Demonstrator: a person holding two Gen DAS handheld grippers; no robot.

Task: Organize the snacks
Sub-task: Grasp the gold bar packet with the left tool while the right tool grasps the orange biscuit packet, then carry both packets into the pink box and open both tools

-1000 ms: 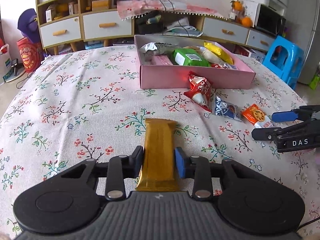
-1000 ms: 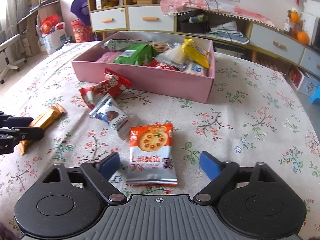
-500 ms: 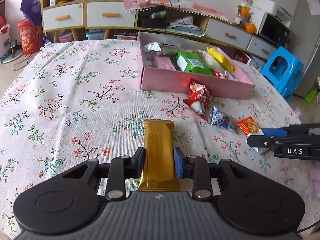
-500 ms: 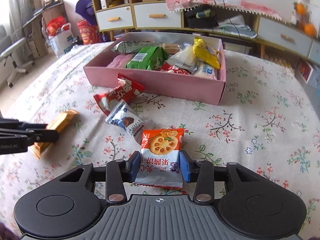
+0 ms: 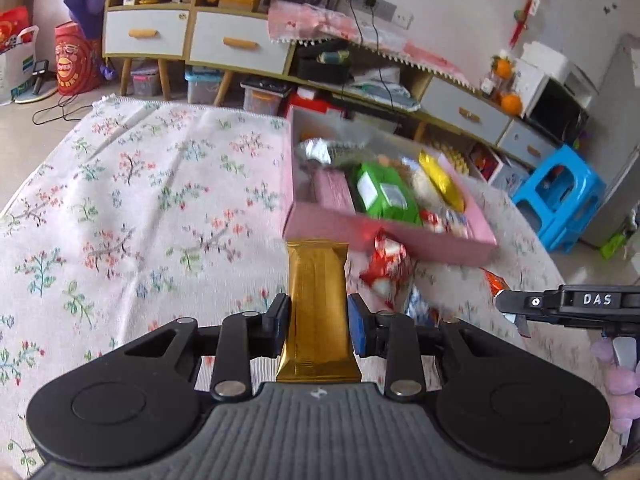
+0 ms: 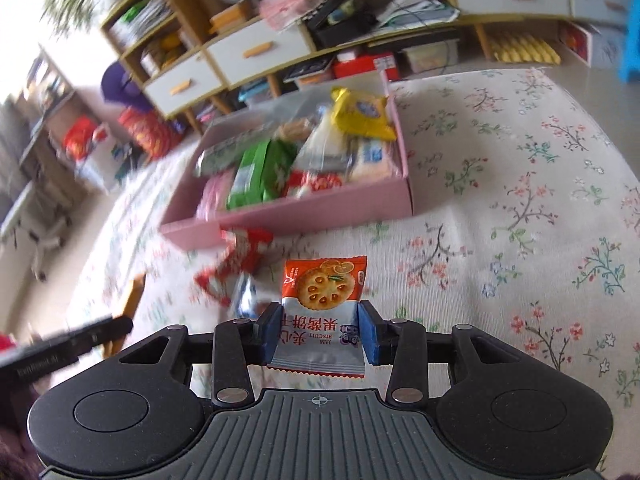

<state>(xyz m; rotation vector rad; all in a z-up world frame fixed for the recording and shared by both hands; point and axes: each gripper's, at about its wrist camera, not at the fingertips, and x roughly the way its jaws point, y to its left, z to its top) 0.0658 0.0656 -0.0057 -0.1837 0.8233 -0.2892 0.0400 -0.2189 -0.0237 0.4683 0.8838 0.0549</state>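
My left gripper (image 5: 318, 328) is shut on a gold bar wrapper (image 5: 317, 284), held lengthwise above the flowered cloth. My right gripper (image 6: 319, 330) is shut on an orange and white jam biscuit packet (image 6: 320, 296), lifted off the cloth. The pink box (image 5: 384, 236) (image 6: 296, 216) lies ahead of both, holding a green pack (image 5: 382, 196), a yellow pack (image 6: 360, 114) and several other snacks. A red wrapper (image 5: 386, 266) (image 6: 236, 256) and a blue-silver packet (image 6: 246, 296) lie on the cloth in front of the box. The right gripper shows at the right edge of the left wrist view.
The table wears a flowered cloth (image 5: 140, 208). Behind it stand low cabinets with drawers (image 5: 192, 40), and a blue stool (image 5: 560, 196) is off the right edge. Bare cloth lies left of the box and to its right (image 6: 520, 184).
The right gripper closed on the jam biscuit packet and lifted it. Both grippers rose with their snacks and rolled, and the box now looks tilted in both views.
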